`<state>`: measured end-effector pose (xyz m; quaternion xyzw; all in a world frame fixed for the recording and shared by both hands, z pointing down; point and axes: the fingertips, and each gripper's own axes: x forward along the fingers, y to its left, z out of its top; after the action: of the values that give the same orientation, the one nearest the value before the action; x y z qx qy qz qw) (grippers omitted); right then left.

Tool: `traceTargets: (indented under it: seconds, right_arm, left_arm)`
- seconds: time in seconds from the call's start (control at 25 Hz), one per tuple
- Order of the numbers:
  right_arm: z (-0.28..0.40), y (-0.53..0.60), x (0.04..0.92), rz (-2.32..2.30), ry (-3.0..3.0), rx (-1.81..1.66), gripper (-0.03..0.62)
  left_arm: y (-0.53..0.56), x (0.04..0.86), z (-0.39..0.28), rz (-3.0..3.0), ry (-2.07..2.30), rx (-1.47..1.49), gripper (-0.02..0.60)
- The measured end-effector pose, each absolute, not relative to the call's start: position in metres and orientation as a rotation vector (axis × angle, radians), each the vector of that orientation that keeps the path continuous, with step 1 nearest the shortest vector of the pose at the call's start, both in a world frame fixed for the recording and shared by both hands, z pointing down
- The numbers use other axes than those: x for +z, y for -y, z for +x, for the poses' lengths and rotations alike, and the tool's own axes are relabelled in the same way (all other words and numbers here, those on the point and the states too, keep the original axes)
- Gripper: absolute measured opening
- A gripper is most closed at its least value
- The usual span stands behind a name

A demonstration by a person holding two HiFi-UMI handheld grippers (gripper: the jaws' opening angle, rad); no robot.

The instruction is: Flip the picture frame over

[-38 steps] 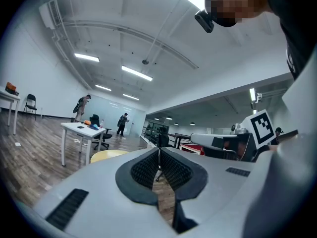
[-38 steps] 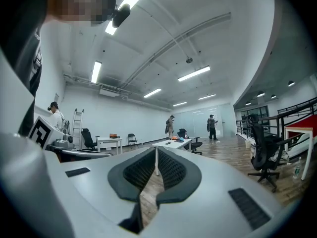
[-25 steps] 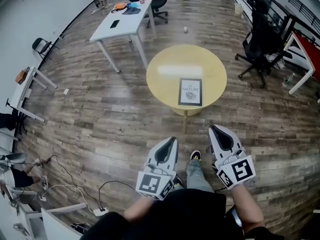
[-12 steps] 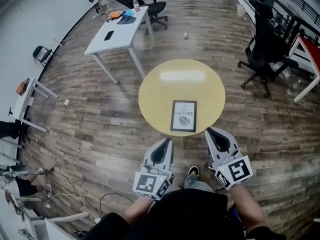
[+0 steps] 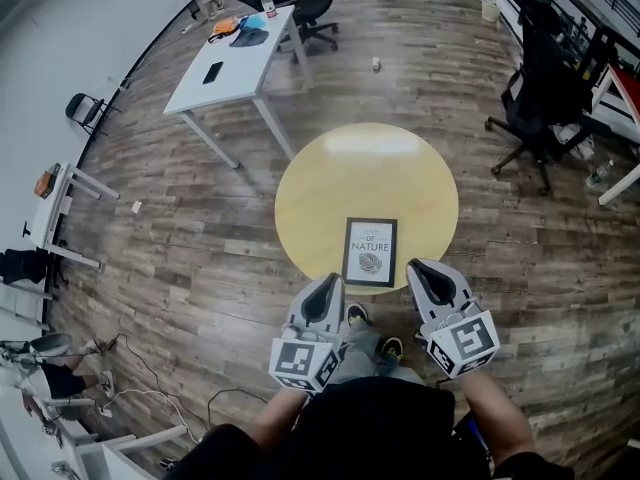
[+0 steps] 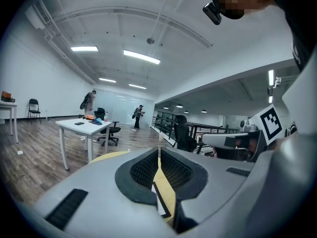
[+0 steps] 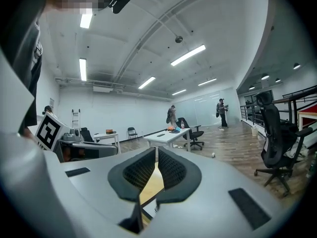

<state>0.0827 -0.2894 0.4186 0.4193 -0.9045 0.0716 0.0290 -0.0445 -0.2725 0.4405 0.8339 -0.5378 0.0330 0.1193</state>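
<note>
Evidently still to begin the flip, we held the left gripper (image 5: 330, 282) and right gripper (image 5: 420, 268) at the round tabletop's (image 5: 330, 183) near rim, fingers (image 6: 143, 170) pressed together and empty. The picture frame (image 5: 369, 252) lay face up close to that rim, black-bordered, showing a leaf print. Next, we judged, the fingers needed to spread and catch one edge.

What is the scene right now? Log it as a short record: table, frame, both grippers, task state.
table: round table, yellow top
frame: picture frame lies flat, print side up, near the table edge closest to the person
left gripper: shut, empty, short of the frame on its left
right gripper: shut, empty, to the right of the frame, apart from it
task state: frame untouched, not yet flipped
</note>
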Motion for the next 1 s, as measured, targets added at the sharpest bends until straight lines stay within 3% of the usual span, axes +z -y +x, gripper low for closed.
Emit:
traceTargets:
  seconds: [0.52, 0.72, 1.0]
  right_arm:
    - [0.054, 0.397, 0.520, 1.362, 2.490, 0.423, 0.030]
    - [0.056, 0.417, 0.594, 1.313, 2.332, 0.566, 0.033]
    - [0.057, 0.410, 0.714, 1.070, 2.083, 0.824, 0.147]
  left_arm:
    - [0.379, 0.562, -0.091, 2.317, 1.334, 0.291, 0.035]
    - [0.398, 0.625, -0.094, 2.228, 1.239, 0.409, 0.162]
    - [0.401, 0.707, -0.084, 2.103, 1.142, 0.630, 0.176]
